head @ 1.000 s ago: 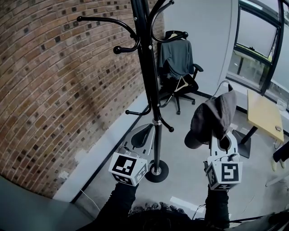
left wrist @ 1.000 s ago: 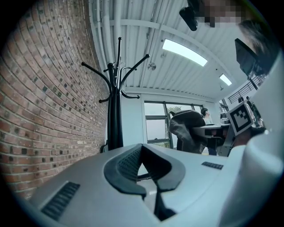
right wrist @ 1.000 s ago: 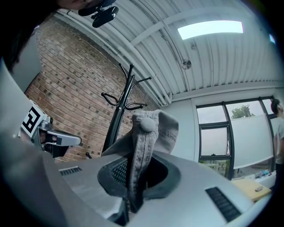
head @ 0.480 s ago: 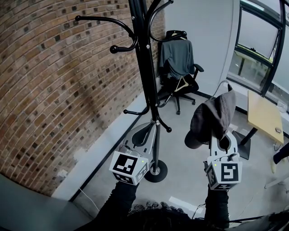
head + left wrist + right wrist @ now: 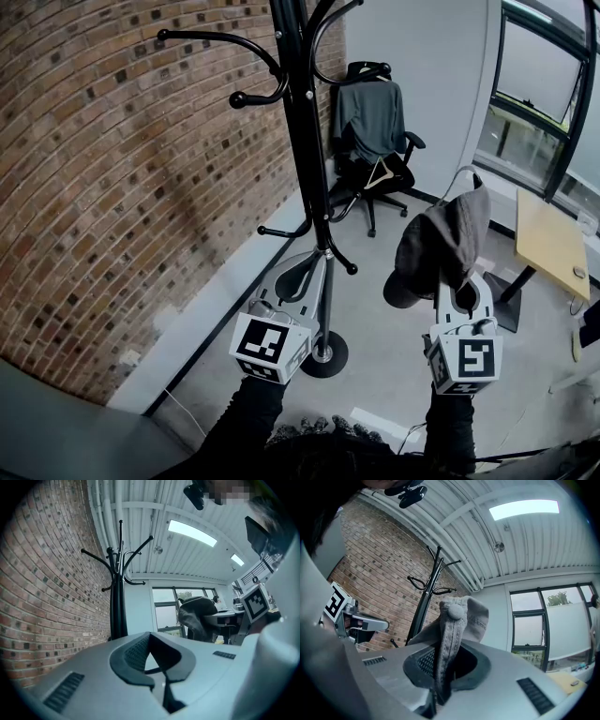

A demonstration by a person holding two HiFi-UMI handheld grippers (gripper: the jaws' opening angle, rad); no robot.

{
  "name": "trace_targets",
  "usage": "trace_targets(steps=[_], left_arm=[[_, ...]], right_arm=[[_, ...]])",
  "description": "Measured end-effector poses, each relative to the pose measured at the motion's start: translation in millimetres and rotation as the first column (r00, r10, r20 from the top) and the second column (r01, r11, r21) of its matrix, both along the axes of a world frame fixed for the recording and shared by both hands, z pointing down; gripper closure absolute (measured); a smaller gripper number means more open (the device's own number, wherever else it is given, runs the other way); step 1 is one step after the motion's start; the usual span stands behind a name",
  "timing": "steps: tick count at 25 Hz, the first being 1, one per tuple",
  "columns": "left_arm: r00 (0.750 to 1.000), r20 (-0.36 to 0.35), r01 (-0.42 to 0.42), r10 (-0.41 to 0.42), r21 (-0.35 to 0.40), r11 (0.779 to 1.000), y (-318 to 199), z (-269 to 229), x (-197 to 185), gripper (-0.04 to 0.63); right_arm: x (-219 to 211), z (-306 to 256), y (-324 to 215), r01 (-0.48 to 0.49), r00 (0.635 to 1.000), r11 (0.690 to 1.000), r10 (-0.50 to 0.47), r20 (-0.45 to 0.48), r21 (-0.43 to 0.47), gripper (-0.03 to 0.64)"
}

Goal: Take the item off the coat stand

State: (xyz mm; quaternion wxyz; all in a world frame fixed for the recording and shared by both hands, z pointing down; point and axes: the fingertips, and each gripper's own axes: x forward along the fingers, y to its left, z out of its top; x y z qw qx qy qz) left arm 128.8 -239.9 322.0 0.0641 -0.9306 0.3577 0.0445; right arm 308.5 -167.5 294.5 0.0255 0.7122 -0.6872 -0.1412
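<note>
The black coat stand (image 5: 305,141) rises in front of the brick wall, its hooks bare; it also shows in the left gripper view (image 5: 118,602) and the right gripper view (image 5: 426,597). A grey cap (image 5: 441,246) hangs clear of the stand, to its right, with my right gripper (image 5: 457,281) shut on it. In the right gripper view the cap's fabric (image 5: 454,620) is pinched between the jaws of that gripper (image 5: 438,691). My left gripper (image 5: 309,267) sits close beside the stand's pole, shut, with nothing between its jaws (image 5: 159,674).
The brick wall (image 5: 112,187) runs along the left. An office chair (image 5: 367,122) draped with a dark jacket stands behind the stand. A yellow table (image 5: 548,239) and windows (image 5: 544,84) are at the right. The stand's round base (image 5: 325,356) rests on the grey floor.
The head view has shifted slightly, so the stand sits a little differently in frame. Both grippers and the cap keep their places.
</note>
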Motion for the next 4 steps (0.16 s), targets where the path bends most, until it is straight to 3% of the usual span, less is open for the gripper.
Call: trace_targets(steps=[4], left_arm=[[1.000,0.000,0.001,-0.001,-0.005,1.000,1.3,1.4,-1.0,0.588]], right_arm=[[-1.2,-3.0,1.2,0.003,1.000,1.000,-0.003,-0.001,0.004,0.592]])
